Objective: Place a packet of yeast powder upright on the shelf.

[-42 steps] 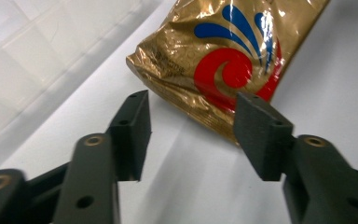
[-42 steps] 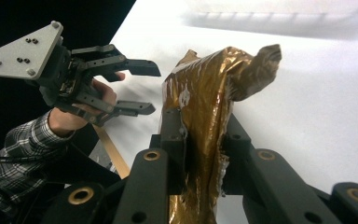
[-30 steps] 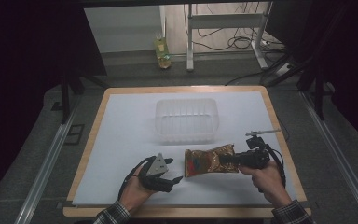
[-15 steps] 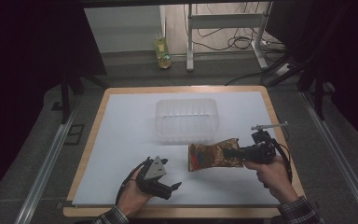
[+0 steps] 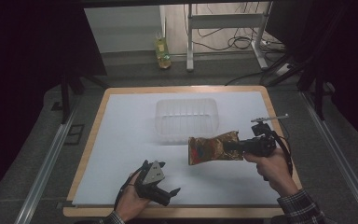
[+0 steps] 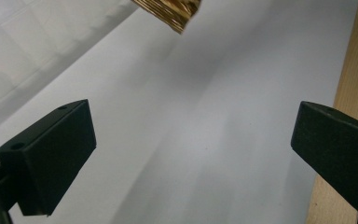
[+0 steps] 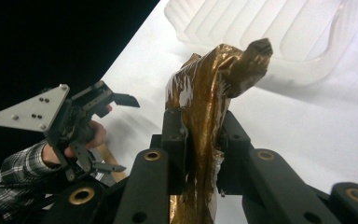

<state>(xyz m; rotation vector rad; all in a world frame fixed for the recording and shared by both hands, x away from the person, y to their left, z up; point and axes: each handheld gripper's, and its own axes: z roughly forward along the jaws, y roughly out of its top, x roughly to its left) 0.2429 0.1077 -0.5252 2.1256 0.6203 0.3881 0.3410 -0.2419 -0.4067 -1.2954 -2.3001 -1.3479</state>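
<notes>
Our right claw (image 5: 233, 148) is clamped on the gold pouch (image 5: 213, 148), beside the clear tub (image 5: 186, 119); our left claw (image 5: 168, 192), its jaws just spread apart, holds nothing.

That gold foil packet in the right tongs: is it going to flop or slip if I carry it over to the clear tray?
Probably floppy: the gold foil packet creases and bends over above the right tongs, which are shut on it. Likely light, since it juts out sideways from one pinched end without drooping. The glossy film may slip, so move gently toward the clear tray.
</notes>
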